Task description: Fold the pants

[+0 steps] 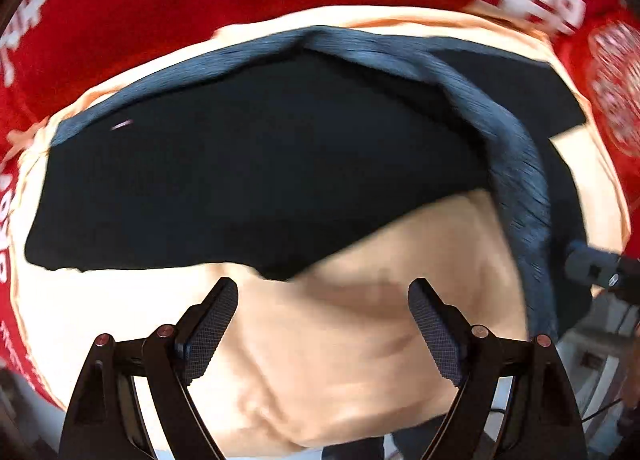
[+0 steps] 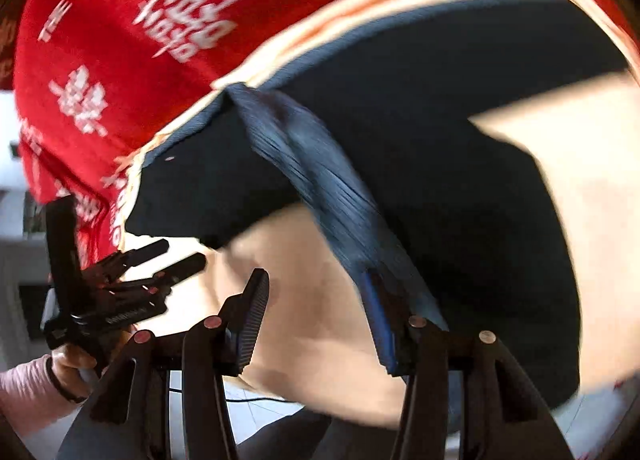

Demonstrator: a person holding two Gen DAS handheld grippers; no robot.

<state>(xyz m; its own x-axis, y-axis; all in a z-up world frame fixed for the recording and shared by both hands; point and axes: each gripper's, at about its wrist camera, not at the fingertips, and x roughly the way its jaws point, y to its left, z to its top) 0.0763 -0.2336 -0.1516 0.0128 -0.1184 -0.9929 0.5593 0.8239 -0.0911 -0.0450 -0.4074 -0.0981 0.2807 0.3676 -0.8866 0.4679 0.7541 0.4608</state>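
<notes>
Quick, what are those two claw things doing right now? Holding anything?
Left gripper: open, holding nothing, above the peach cloth.
Right gripper: open; the dark pants waistband lies against one finger, but it is not clamped.

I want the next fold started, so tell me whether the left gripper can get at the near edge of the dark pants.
Probably yes. The left gripper is open and empty, its fingers pointing at the near edge of the pants, with only bare peach cloth between. The right gripper works off to the side.
</notes>
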